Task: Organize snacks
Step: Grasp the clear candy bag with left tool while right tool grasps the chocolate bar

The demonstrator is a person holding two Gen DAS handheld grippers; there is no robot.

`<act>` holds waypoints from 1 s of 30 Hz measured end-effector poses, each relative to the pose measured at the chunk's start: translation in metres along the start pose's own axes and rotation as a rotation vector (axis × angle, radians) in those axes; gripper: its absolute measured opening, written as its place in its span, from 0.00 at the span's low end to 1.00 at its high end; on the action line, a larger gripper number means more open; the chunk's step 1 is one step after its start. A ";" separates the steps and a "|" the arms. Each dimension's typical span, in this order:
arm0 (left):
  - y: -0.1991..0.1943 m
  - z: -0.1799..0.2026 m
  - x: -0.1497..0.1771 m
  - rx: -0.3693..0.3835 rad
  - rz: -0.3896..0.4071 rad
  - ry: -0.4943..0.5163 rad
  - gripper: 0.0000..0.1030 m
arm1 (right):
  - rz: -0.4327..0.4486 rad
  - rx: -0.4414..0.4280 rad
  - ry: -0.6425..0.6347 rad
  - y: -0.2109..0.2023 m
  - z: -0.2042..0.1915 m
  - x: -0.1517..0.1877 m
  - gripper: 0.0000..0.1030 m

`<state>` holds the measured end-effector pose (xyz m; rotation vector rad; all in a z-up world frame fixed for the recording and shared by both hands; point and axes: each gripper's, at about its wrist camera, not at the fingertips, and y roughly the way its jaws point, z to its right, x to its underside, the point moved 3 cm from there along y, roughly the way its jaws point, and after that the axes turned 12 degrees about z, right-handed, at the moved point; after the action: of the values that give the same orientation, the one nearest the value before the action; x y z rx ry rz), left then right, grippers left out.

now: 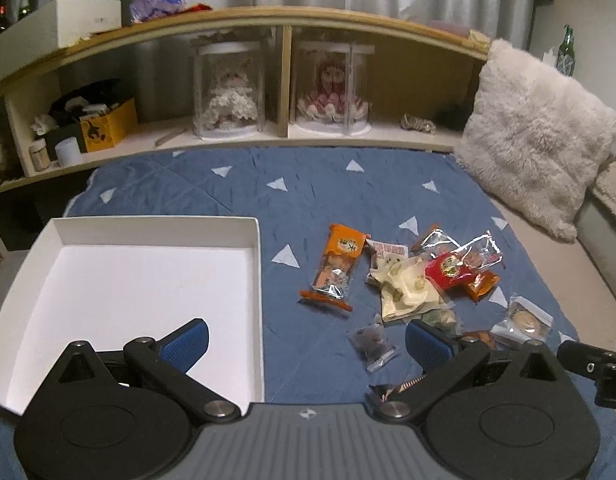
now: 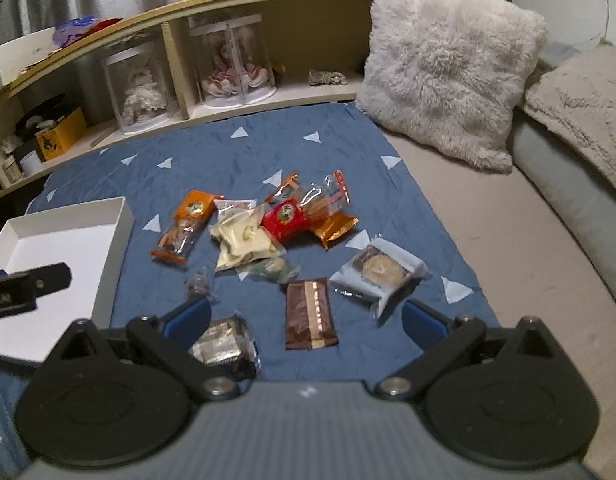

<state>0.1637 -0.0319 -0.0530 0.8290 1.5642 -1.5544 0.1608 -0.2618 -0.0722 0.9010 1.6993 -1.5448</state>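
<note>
Several wrapped snacks lie in a loose pile on a blue cloth: an orange packet, a cream packet, a red packet, a small dark packet. An empty white box lid lies left of them. My left gripper is open and empty, low over the box's right edge. In the right wrist view my right gripper is open and empty above a brown packet, with a silver packet by its left finger and a round cake packet ahead on the right.
A wooden shelf with two doll cases runs along the back. A fluffy pillow and a grey cushion stand at the right. The white box lid also shows in the right wrist view.
</note>
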 end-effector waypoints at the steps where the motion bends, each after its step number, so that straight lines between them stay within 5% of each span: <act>1: 0.006 0.001 0.000 -0.001 -0.009 -0.003 1.00 | -0.005 0.001 0.003 0.005 0.001 -0.002 0.99; 19: 0.110 0.027 0.006 0.013 -0.153 -0.002 1.00 | -0.190 -0.020 0.040 0.124 0.021 -0.012 0.99; 30: 0.156 0.044 0.028 0.019 -0.222 0.115 1.00 | -0.317 -0.062 0.076 0.171 0.024 0.015 1.00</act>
<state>0.2881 -0.0702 -0.1538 0.7889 1.7769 -1.7061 0.2971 -0.2742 -0.1789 0.6905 2.0096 -1.6651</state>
